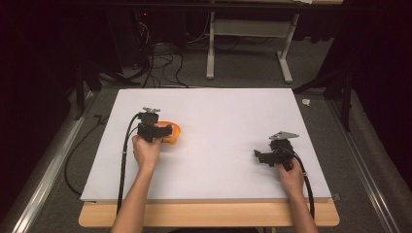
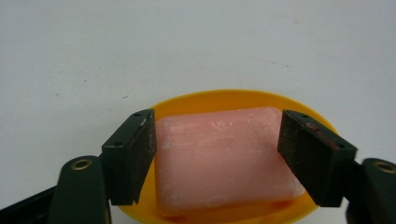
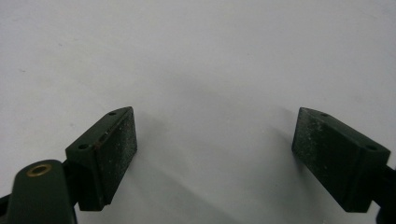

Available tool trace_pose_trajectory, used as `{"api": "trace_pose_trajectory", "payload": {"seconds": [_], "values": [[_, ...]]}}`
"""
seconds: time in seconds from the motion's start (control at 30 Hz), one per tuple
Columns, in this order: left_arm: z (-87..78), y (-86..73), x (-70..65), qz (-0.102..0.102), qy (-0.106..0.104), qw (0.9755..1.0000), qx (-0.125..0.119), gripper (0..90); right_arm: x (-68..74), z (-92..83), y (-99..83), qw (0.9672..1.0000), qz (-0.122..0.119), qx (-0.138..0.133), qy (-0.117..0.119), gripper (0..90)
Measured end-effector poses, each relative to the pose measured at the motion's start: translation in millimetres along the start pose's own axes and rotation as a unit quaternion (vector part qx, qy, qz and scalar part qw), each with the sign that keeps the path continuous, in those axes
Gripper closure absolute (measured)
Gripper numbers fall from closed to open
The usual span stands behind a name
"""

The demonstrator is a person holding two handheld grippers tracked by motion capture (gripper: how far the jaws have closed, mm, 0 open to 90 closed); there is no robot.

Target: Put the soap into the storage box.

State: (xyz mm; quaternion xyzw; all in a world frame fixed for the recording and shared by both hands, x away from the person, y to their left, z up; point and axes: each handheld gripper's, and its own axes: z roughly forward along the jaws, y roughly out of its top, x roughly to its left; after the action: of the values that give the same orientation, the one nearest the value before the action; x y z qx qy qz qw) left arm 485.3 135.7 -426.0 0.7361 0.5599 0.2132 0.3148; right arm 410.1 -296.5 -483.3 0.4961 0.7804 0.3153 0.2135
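Note:
A pink soap bar [image 2: 219, 161] lies in a shallow orange-yellow dish [image 2: 224, 97] on the white board. In the high view the dish [image 1: 175, 131] sits left of the board's middle, partly hidden by my left gripper [image 1: 163, 130]. In the left gripper view that gripper [image 2: 217, 140] has its jaws on the two short sides of the soap, both pads touching it. My right gripper [image 1: 260, 156] rests low over bare board at the right. Its jaws [image 3: 215, 140] stand wide apart with nothing between them.
The white board [image 1: 218, 107] covers a wooden table [image 1: 209, 214] whose front edge shows below it. Behind the table are a white metal frame's legs [image 1: 210, 53] and loose cables [image 1: 160, 63] on the floor. Dark curtains close both sides.

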Motion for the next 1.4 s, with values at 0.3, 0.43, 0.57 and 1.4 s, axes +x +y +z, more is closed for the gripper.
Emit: {"api": "trace_pose_trajectory", "payload": {"seconds": [0.3, 0.43, 0.57, 1.4], "values": [[-8.4, -1.2, -4.5, 0.014, -0.020, 0.9994, -0.022, 26.3, 0.1, -0.1, 0.0, 1.0000, 0.001, 0.000, 0.000, 14.6], [-18.5, -3.1, -4.6, 0.021, -0.031, 0.9984, -0.041, 26.3, 0.1, 0.0, 0.0, 1.0000, 0.001, 0.000, 0.000, 14.6], [-27.5, -5.8, -4.5, 0.029, -0.045, 0.9971, -0.053, 26.1, 0.2, -0.1, 0.0, 1.0000, 0.001, 0.000, 0.000, 14.6], [-60.6, -31.3, -18.4, 0.071, -0.101, 0.9877, -0.096, 23.3, 0.0, 0.0, 0.0, 1.0000, 0.000, 0.000, 0.000, 14.6]]}}
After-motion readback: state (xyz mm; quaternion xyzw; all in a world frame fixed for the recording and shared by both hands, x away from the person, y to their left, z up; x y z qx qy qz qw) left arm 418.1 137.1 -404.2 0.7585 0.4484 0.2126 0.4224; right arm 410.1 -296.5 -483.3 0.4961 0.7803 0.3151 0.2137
